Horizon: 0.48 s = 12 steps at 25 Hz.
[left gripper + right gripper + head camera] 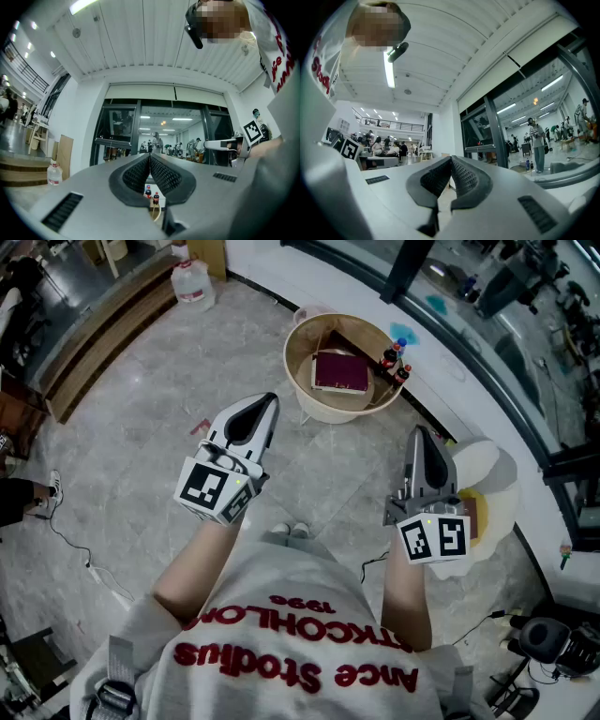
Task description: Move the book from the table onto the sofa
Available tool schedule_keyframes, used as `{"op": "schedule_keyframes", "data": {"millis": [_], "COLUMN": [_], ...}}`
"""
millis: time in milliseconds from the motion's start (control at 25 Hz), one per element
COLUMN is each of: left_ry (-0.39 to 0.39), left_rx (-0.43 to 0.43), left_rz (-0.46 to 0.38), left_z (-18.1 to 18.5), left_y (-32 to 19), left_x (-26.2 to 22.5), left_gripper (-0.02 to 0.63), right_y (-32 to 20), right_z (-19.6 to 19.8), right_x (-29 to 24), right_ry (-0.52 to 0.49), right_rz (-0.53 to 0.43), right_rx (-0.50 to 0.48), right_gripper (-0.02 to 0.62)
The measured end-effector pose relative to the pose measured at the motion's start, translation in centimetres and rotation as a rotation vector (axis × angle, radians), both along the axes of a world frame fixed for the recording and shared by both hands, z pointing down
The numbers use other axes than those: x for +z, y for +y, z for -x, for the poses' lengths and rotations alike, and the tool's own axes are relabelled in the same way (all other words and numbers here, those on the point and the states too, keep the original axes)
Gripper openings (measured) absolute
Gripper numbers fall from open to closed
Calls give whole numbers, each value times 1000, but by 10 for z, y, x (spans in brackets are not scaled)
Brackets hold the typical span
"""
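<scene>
A dark red book (pixel 339 371) lies flat on a round cream table (pixel 298 381) ahead of me. Two cola bottles (pixel 395 361) stand at the table's right rim; in the left gripper view the cola bottles (pixel 152 195) peep out under the jaws. My left gripper (pixel 268 401) is held level in the air short of the table's left side, shut and empty, seen as the left gripper (pixel 150 155). My right gripper (pixel 419 433) hangs to the right, also shut on nothing, shown as the right gripper (pixel 451 158). A white rounded seat (pixel 494 472) sits beside the right gripper, partly hidden by it.
A large water jug (pixel 192 283) stands on the floor at the far left by wooden steps (pixel 98 329). A glass wall (pixel 487 343) runs behind the table. A cable (pixel 80 554) trails over the grey floor. My shoes (pixel 290 532) are below.
</scene>
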<state>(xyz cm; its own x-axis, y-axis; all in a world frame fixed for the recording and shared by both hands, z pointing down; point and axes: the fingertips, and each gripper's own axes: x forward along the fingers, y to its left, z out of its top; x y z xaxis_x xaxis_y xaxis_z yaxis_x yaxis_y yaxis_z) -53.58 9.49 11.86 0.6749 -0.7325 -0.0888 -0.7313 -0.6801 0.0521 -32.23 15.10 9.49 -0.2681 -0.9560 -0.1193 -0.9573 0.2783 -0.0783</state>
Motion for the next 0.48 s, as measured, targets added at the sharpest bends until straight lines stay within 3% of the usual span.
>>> {"op": "schedule_keyframes", "data": {"millis": [480], "left_ry": [-4], "left_rx": [-25], "left_rz": [-2], "left_z": [-13], "left_y": [-3], "left_x": [7], "left_gripper": [17], "right_y": [4], "right_z": [-18], "right_x": [3], "right_ry": [-41], "right_rz": [-10], "right_rx": [-16], "right_gripper": [26]}}
